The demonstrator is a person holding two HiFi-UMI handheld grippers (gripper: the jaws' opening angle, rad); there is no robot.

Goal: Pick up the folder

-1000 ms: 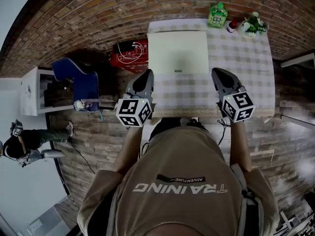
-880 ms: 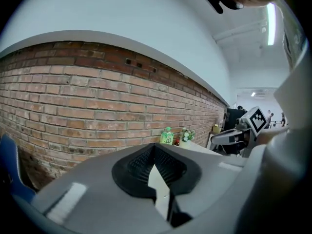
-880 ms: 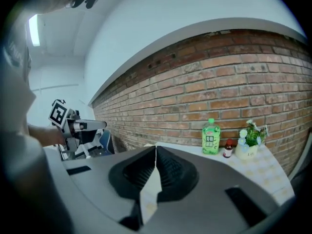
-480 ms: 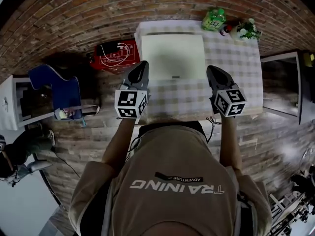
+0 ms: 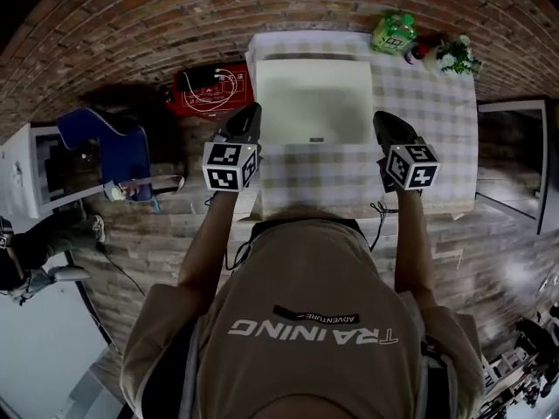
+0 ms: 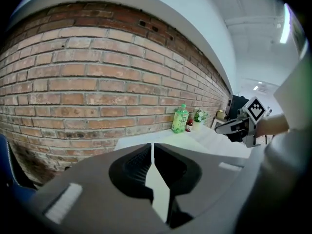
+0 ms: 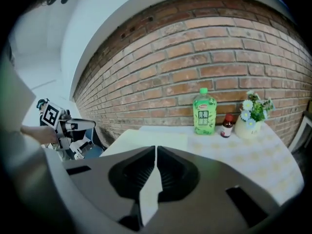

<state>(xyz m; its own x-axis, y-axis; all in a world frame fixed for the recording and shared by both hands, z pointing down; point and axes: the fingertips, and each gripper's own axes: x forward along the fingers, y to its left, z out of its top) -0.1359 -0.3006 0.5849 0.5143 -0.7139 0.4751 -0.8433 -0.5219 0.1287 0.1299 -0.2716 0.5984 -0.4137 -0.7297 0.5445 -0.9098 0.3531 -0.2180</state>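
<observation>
The folder [image 5: 314,101] is a pale cream rectangle lying flat on the left half of the checked tablecloth [image 5: 428,120]. My left gripper [image 5: 250,112] is shut and empty, beside the folder's left edge at the table's left side. My right gripper [image 5: 383,122] is also shut and empty, just right of the folder's near right corner. The left gripper view looks past its closed jaws [image 6: 153,147] to the folder [image 6: 178,138]. In the right gripper view the folder [image 7: 146,138] lies beyond the closed jaws [image 7: 156,150].
A green bottle [image 5: 393,31], a small dark bottle [image 5: 413,52] and a flower pot [image 5: 454,58] stand at the table's far right by the brick wall. On the floor to the left are a red case [image 5: 214,90], a blue chair [image 5: 109,142] and a white shelf [image 5: 35,168].
Both grippers have moved forward and down, from the table's near edge to either side of the folder. Both stayed shut.
</observation>
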